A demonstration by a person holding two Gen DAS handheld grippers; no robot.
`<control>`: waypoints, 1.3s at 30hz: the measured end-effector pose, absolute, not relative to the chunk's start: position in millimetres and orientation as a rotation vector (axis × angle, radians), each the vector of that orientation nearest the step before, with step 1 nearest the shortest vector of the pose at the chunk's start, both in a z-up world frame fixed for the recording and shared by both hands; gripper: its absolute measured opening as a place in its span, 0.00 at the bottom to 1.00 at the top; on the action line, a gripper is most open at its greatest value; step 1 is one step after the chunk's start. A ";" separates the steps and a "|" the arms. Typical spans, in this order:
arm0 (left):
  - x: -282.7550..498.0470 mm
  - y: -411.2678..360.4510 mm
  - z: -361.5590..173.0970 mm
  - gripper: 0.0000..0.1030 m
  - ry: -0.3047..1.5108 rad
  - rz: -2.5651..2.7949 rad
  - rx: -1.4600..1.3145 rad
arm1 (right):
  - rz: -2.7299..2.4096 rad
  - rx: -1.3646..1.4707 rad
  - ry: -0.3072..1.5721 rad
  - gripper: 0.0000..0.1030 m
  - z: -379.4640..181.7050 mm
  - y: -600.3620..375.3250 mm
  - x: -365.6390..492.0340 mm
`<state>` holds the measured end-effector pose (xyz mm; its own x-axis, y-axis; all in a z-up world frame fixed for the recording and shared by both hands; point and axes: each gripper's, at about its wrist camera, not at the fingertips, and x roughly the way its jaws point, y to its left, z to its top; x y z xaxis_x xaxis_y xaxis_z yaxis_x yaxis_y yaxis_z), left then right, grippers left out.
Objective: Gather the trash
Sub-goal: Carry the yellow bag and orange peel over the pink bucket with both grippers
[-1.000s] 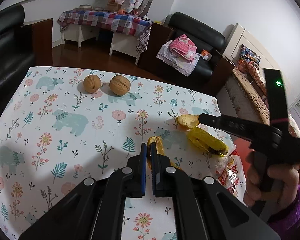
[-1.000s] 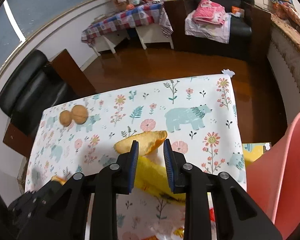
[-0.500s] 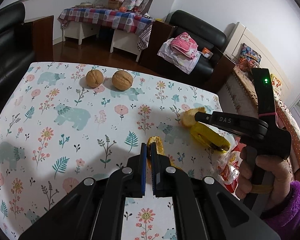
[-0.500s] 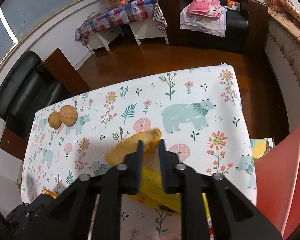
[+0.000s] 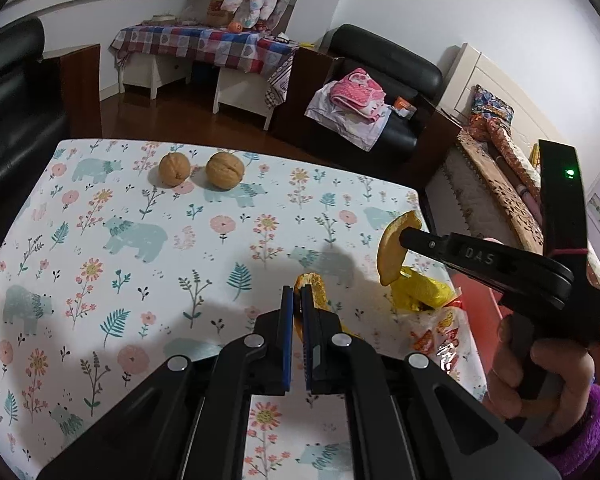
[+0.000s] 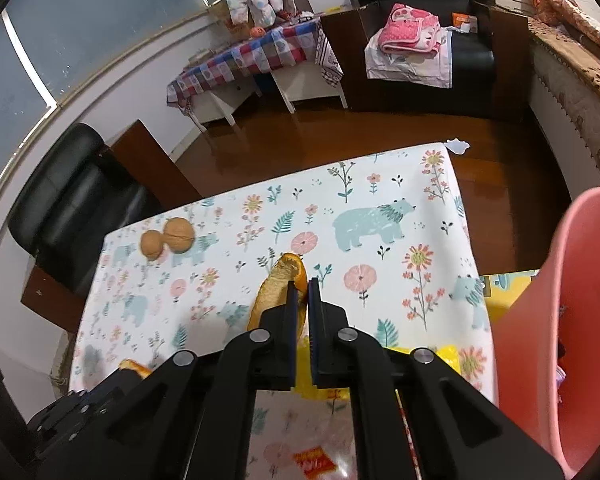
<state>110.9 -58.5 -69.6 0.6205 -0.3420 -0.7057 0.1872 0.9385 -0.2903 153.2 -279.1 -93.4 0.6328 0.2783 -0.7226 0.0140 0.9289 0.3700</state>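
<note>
Worktop [image 5: 112, 248] under a white cloth printed with bears and flowers fills both views. Off its right edge stands a tall pink plastic bin [image 6: 580, 300]. Near that same edge lie a clear crinkled snack bag with orange print [image 5: 440, 336] and, just beyond it, a crumpled yellow wrapper [image 5: 420, 292]. Two round brown walnuts [image 5: 198, 168] sit side by side at the far left of the cloth, well apart from everything else.

The right hand-held gripper [image 6: 303, 288], gripped by a hand [image 5: 540, 376] in a purple sleeve, has just closed its jaws and now pinches a curved strip of orange peel [image 6: 278, 292]; in the left wrist view that strip [image 5: 392, 248] hangs clear of the cloth, above the yellow wrapper. The left hand-held gripper [image 5: 297, 292] has its jaws pressed together on a second, smaller piece of orange peel [image 5: 316, 284], which pokes out beyond the fingertips, low over the cloth.
</note>
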 end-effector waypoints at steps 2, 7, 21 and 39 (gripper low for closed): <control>108.3 -61.1 -66.8 0.03 0.844 -0.309 -0.191 | 0.159 0.357 0.869 0.05 -88.6 -280.7 146.1; 100.5 -68.8 -58.8 0.03 0.835 -0.315 -0.182 | 0.168 0.360 0.851 0.05 -79.6 -284.9 129.0; 76.8 -100.1 -38.9 0.03 0.806 -0.351 -0.132 | 0.140 0.330 0.769 0.05 -56.0 -309.2 81.3; 59.6 -155.3 -23.2 0.03 0.794 -0.446 -0.058 | 0.017 0.399 0.691 0.05 -47.4 -378.3 25.8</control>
